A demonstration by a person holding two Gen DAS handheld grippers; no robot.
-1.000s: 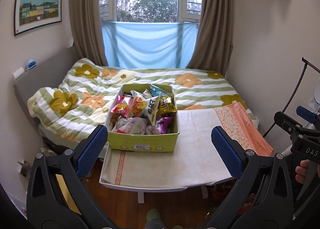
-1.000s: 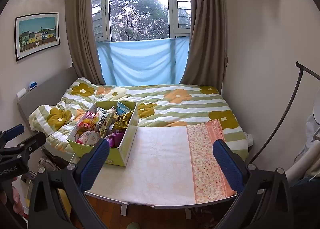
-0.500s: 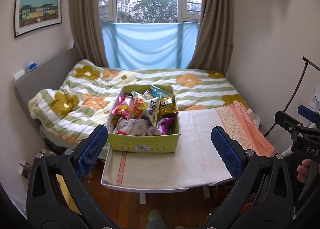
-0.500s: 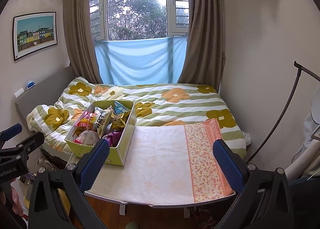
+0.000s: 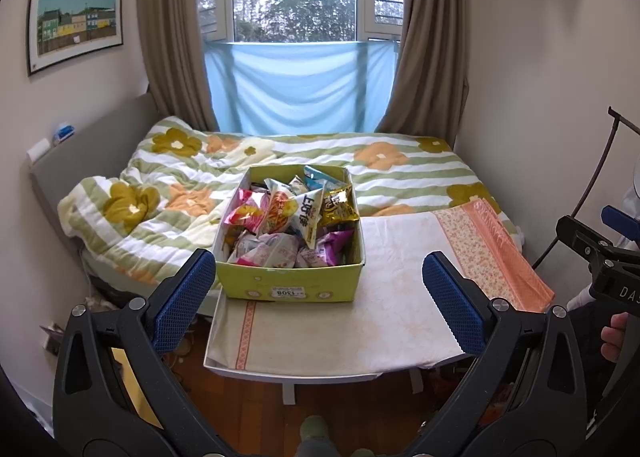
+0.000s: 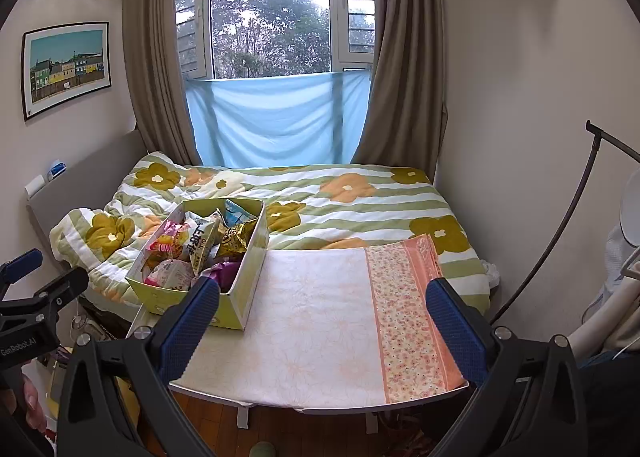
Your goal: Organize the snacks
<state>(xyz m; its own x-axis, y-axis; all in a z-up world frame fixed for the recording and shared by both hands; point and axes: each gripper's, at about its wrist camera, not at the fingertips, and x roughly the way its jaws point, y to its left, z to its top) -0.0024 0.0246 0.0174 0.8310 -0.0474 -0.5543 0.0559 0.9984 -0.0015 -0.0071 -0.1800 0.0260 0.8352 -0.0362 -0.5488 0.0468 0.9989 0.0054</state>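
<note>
Both views have crept nearer the worktop (image 5: pixel 400 297). The left hand-held gripper (image 5: pixel 316 293) hangs spread before the snack box (image 5: pixel 290 287) at the worktop's left end. The right hand-held gripper (image 6: pixel 320 321), equally spread, alone shows the floral cloth (image 6: pixel 404 313) fully.

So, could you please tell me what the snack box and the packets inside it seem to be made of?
The snack box looks like matte yellow-green printed cardboard, with thin folded walls and a stuck-on label. The packets look like glossy plastic or foil film: crinkled, with shiny highlights.
</note>
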